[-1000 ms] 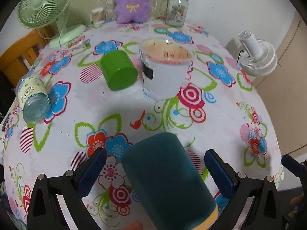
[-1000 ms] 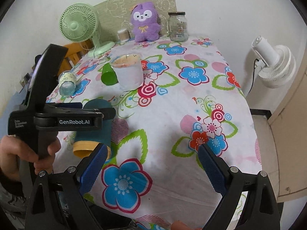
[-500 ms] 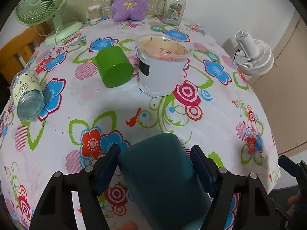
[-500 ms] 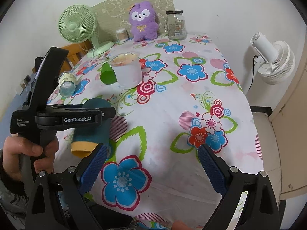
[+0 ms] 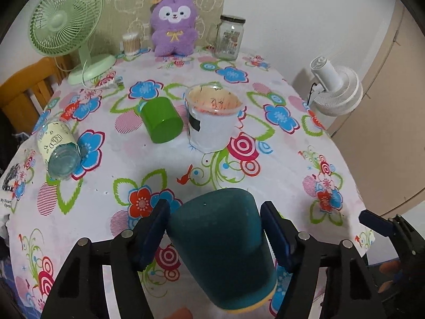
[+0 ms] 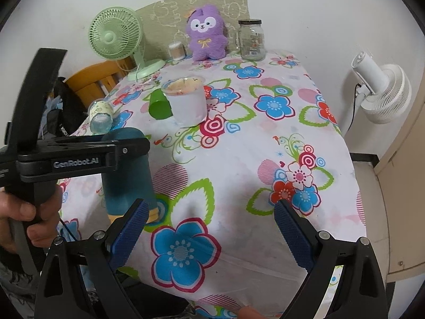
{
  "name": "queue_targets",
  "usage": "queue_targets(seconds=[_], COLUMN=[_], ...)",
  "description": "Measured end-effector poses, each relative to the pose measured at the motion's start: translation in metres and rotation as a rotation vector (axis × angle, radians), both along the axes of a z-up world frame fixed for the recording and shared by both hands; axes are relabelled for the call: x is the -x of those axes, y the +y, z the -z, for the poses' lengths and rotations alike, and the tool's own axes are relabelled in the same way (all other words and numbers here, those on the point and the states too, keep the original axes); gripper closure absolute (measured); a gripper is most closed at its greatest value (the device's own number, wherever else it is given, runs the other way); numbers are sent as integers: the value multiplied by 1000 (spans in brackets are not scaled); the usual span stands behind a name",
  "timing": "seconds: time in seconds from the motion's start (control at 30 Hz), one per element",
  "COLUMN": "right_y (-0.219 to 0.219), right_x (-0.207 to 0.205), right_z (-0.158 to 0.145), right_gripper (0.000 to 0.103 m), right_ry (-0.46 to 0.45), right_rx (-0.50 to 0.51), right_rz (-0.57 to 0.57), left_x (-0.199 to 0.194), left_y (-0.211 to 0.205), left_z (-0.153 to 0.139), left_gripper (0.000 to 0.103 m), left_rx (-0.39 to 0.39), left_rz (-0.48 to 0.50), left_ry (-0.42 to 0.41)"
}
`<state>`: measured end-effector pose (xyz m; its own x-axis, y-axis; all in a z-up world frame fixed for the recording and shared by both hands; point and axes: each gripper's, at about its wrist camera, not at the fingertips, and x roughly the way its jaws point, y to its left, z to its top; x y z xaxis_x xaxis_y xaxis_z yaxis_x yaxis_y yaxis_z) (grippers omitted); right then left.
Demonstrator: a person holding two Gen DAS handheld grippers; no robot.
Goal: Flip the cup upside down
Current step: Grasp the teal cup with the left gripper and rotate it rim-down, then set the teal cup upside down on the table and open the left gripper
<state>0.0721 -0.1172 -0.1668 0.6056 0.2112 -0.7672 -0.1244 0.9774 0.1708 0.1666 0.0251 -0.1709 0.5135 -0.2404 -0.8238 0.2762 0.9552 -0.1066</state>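
Left wrist view: left gripper (image 5: 213,232) clamps the teal cup (image 5: 221,250), base up and tilted, yellow rim nearest the camera, above the bench (image 5: 279,164).

Right wrist view: right gripper (image 6: 209,228) wide open, empty; cup (image 6: 124,172) to its left.

On the table (image 5: 279,164), the tipped cup (image 5: 162,122) lies just left of, perhaps touching, the tub (image 5: 212,125).

- left view looks along its tongs (image 5: 213,235) from low at the bench (image 5: 279,164) near edge, close to the cup (image 5: 220,244).
- right view sits higher, further back, facing likewise.
- both share the cup (image 6: 127,172), bench (image 6: 239,159), plush (image 6: 207,37).
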Motion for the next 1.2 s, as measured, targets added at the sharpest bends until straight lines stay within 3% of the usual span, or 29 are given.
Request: queue_targets(seconds=[0.4, 0.8, 1.2], right_y=[12, 28, 38], right_x=[6, 4, 4], right_z=[-6, -7, -9], right_gripper=[7, 7, 7], right_ry=[-16, -29, -47], right_rx=[10, 14, 23], right_rz=[-22, -55, -69], left_x=[20, 38, 41], left_y=[11, 29, 25], left_z=[-23, -42, -29], left_gripper=[33, 34, 35], left_rx=[14, -22, -80], left_rz=[3, -12, -7], left_ry=[-64, -122, -111])
